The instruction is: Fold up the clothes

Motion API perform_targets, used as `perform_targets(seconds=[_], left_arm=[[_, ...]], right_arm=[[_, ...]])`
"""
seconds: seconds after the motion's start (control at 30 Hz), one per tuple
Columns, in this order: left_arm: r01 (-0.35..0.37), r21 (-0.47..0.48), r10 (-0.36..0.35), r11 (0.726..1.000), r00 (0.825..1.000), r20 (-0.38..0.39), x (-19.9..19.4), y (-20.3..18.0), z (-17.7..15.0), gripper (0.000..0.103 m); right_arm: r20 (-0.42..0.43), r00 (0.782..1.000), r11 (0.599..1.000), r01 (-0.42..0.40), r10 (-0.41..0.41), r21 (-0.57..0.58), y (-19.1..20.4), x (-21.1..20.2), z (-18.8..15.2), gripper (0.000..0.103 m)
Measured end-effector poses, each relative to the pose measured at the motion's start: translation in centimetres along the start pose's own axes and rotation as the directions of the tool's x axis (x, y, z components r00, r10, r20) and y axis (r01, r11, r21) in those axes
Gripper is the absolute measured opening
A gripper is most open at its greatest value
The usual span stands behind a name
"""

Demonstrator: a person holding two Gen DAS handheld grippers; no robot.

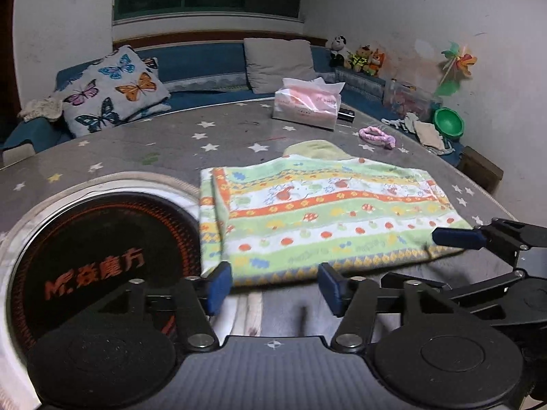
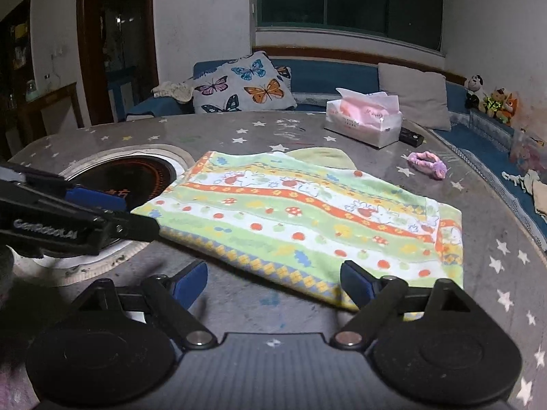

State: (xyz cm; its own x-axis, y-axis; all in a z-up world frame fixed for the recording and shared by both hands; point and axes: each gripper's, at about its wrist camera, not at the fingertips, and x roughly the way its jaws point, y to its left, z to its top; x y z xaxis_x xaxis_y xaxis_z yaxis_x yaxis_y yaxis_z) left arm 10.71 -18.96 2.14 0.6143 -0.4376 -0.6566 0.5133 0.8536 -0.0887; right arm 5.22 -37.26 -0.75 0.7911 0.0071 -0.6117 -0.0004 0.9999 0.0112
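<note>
A green, orange and white patterned cloth (image 1: 324, 218) lies folded flat on the grey star-patterned table (image 1: 136, 150). It also shows in the right wrist view (image 2: 301, 222). My left gripper (image 1: 275, 287) is open, its blue pads at the cloth's near edge, holding nothing. My right gripper (image 2: 273, 283) is open at the cloth's near edge, its right pad over the near right corner. In the left wrist view the right gripper's blue pad (image 1: 458, 237) reaches the cloth's right corner. In the right wrist view the left gripper's arm (image 2: 78, 218) sits by the cloth's left corner.
A round black hotplate (image 1: 102, 256) is set into the table left of the cloth. A tissue box (image 1: 307, 106), a dark remote (image 2: 412, 136) and a pink hair band (image 1: 377, 135) lie at the table's far side. A blue bench with cushions (image 1: 112, 92) runs behind.
</note>
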Motion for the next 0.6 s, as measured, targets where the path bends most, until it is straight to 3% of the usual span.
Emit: perform_targets(seconds=[0.2,0.37,0.6], left_arm=[[-0.043,-0.013,0.043,0.999,0.999,0.010,-2.2,0.5,-1.5,0.084],[-0.064,-0.034,0.065,0.997,0.998,0.020,-3.7,0.6,-2.6,0.098],[-0.075,-0.050,0.076,0.996,0.997,0.017,-4.8,0.4,-4.1,0.100]], right_arm=[[0.016,0.999,0.999,0.030,-0.030,0.016,1.1,-1.0,-0.6,0.103],[0.007,0.998,0.998,0.058,-0.059,0.036,1.7,-1.5,-1.2,0.103],[-0.020,0.997,0.995,0.076,-0.075,0.065,2.2,-2.0,-2.3,0.103]])
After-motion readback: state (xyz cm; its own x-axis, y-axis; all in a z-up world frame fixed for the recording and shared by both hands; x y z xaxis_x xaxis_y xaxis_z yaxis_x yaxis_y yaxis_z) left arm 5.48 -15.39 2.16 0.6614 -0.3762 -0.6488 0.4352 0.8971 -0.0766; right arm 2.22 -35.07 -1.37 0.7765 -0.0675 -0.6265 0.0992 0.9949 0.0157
